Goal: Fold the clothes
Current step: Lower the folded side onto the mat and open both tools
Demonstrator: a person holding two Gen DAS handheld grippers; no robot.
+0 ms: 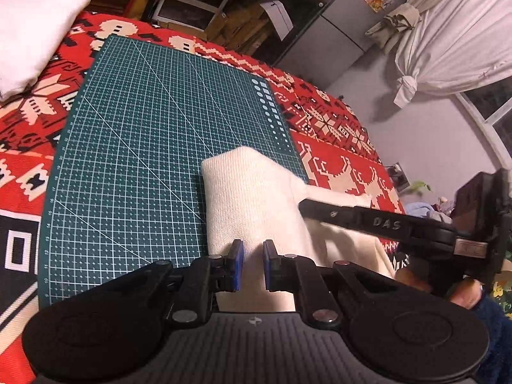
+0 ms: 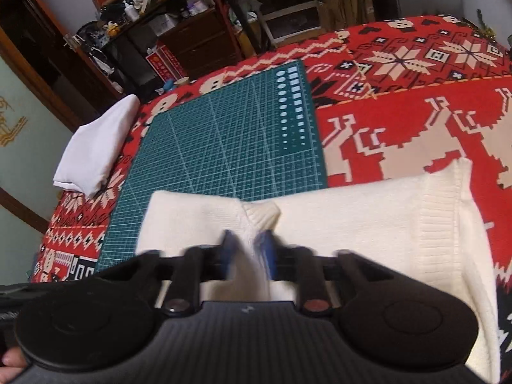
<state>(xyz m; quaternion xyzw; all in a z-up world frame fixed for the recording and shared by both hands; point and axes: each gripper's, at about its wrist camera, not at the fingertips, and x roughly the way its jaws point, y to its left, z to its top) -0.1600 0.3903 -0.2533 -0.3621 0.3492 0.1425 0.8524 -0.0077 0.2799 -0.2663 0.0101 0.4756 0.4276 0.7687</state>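
A cream knit sweater (image 1: 249, 198) lies partly on the green cutting mat (image 1: 144, 134) and partly on the red patterned cloth (image 1: 345, 134). My left gripper (image 1: 252, 265) is low over its near edge, blue pads a small gap apart with sweater fabric between them. In the right wrist view the sweater (image 2: 368, 224) spreads right, ribbed hem at far right. My right gripper (image 2: 248, 252) is blurred, jaws close together with a ridge of sweater fabric between them. The right gripper's finger also shows in the left wrist view (image 1: 358, 216), lying over the sweater.
A folded white garment (image 1: 32, 38) lies at the mat's far left; it also shows in the right wrist view (image 2: 96, 147). Shelves, a cabinet and a curtain stand beyond the table's far edge.
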